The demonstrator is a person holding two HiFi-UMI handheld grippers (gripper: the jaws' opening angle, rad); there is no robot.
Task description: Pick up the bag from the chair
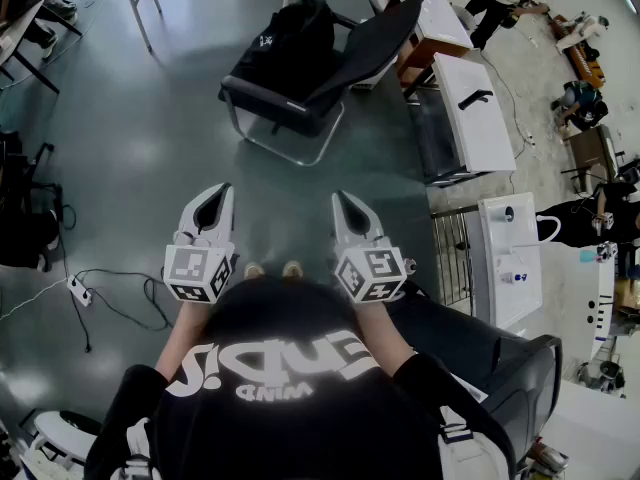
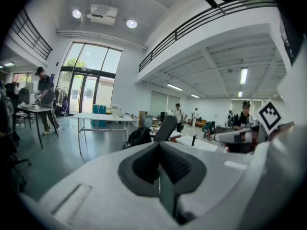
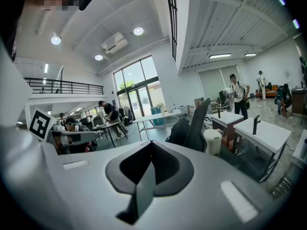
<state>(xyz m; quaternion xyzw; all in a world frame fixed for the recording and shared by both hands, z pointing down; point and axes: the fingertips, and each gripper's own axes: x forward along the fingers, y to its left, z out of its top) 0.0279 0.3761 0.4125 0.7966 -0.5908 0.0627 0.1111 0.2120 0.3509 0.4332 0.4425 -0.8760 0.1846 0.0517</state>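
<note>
Two closed, empty claws, left gripper (image 1: 214,198) and right gripper (image 1: 348,200); I judge the backpack (image 1: 285,40) on the chair (image 1: 375,38) soft, slumpy, best pinched at its top

Bright, even daylight fills the hall. In the head view the floor (image 1: 150,168) left of the chair (image 1: 340,58) carries a pale sheen, and the shadow under the chair is soft. Both gripper views bow hard toward black corners. Windows (image 3: 136,97) left of the chair glow bright, and lamps (image 3: 138,31) above it flare. The left gripper (image 2: 160,162) and right gripper (image 3: 148,164) loom close and blurred.
</note>
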